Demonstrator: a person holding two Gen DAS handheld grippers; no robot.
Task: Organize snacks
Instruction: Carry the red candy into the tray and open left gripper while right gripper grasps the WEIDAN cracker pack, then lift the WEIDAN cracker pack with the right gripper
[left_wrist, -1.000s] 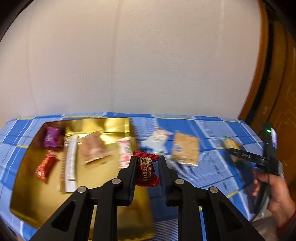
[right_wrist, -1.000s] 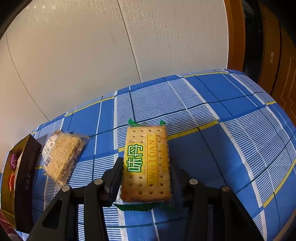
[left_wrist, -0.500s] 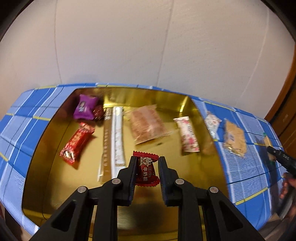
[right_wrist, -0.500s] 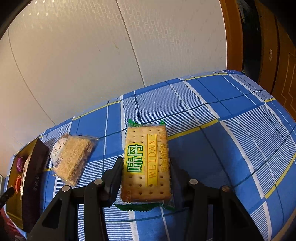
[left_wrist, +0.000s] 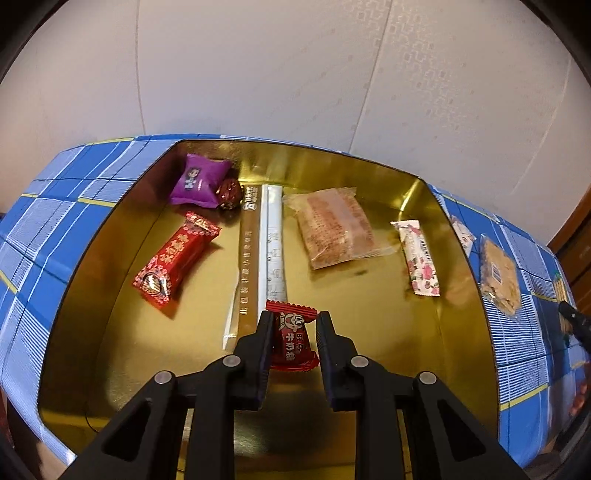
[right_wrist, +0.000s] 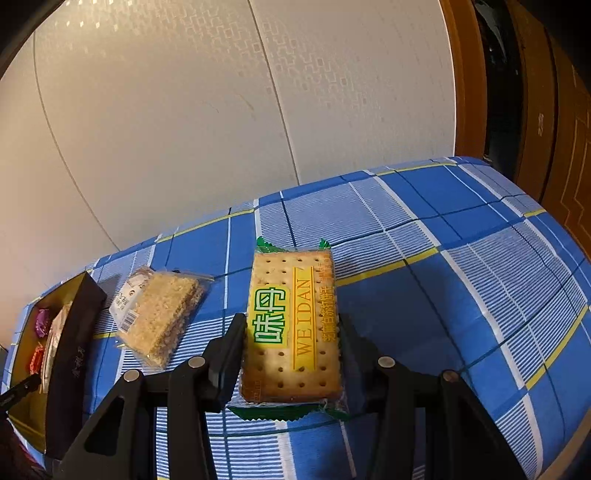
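Left gripper (left_wrist: 291, 334) pinches a small red candy (left_wrist: 293, 338) above the near part of the gold box (left_wrist: 424, 339); releasing low onto bare floor avoids stacking. Right gripper (right_wrist: 291, 347) clamps a cracker pack (right_wrist: 291, 328) on the tablecloth (right_wrist: 461, 295), right of the box.

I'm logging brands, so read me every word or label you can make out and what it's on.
"WEIDAN": cracker pack in the right gripper.
Large green Chinese characters beside it: not transcribed.
Red candy in the left gripper: Chinese print, too small.
Gold box snacks: print blurred.
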